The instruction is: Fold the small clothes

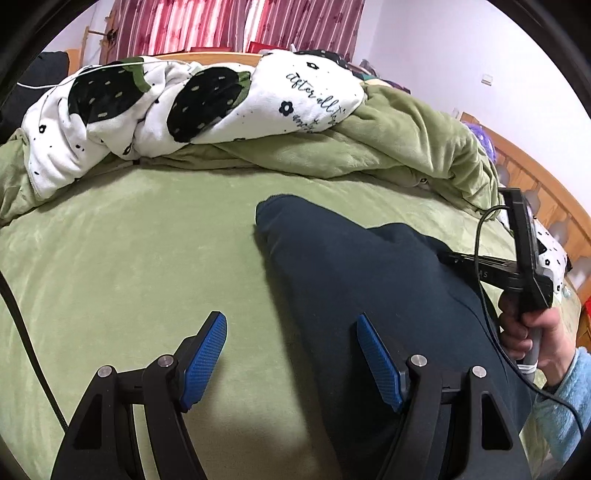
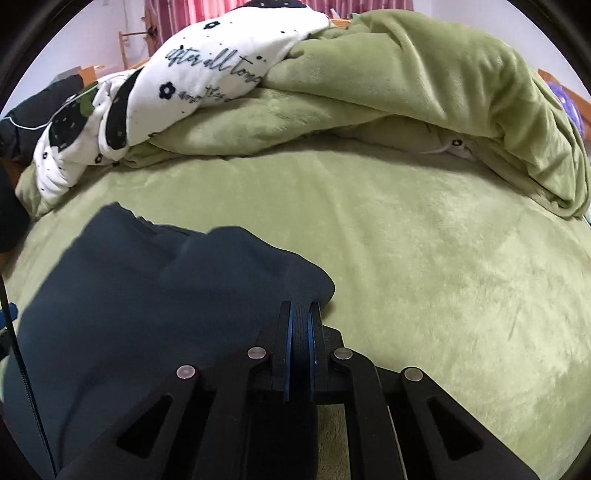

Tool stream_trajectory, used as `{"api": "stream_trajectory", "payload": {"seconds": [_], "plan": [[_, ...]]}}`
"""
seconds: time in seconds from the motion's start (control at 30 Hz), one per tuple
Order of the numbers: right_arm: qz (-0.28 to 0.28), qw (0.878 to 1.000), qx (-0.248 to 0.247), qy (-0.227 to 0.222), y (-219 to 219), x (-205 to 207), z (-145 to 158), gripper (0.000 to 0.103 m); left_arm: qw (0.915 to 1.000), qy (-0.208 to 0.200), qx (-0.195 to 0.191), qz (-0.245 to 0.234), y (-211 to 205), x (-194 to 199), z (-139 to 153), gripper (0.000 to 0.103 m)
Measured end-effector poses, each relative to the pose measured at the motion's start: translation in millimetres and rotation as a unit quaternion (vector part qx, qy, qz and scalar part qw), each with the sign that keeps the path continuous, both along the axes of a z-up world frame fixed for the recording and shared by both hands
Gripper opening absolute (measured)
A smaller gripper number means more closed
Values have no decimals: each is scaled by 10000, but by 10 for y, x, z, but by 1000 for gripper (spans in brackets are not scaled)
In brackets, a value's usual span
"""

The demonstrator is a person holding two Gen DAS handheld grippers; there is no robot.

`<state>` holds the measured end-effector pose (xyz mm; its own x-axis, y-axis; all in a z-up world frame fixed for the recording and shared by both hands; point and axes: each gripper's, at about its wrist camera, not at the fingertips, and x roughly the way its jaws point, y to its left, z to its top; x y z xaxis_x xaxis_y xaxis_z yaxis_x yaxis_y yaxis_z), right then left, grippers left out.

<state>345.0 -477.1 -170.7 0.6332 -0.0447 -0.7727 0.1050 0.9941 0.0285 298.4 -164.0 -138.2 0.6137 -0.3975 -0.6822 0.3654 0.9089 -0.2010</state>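
A dark navy garment lies on the green bed sheet. It also shows in the right wrist view. My left gripper is open, its blue pads just above the garment's left edge, one pad over the sheet and one over the cloth. My right gripper is shut on the garment's right edge, cloth pinched between its pads. The right gripper's body and the hand holding it show at the right of the left wrist view; its fingertips are hidden there behind the garment.
A bunched green duvet and a white blanket with black prints lie piled along the far side of the bed. A wooden bed frame runs at the right. Red curtains hang behind.
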Motion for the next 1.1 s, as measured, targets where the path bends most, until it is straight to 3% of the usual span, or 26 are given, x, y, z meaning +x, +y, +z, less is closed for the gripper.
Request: {"api": "stream_trajectory", "payload": {"seconds": [0.17, 0.37, 0.47, 0.6, 0.73, 1.1], "plan": [[-126, 9998, 97, -88, -49, -266, 215, 14, 9999, 101, 44, 87, 18, -25, 2, 71], [91, 9991, 330, -233, -9, -962, 397, 18, 9998, 160, -35, 71, -6, -152, 59, 71], [217, 9987, 412, -189, 29, -1268, 341, 18, 9999, 131, 21, 19, -56, -265, 82, 71], [120, 9998, 146, -3, 58, -1522, 158, 18, 9998, 159, 119, 36, -107, -410, 73, 71], [-200, 9986, -74, 478, -16, -1595, -98, 17, 9991, 169, 385, 55, -173, -546, 28, 71], [-248, 9996, 52, -106, -7, -2014, 290, 18, 9970, 300, 683, 194, -209, -833, -39, 71]]}}
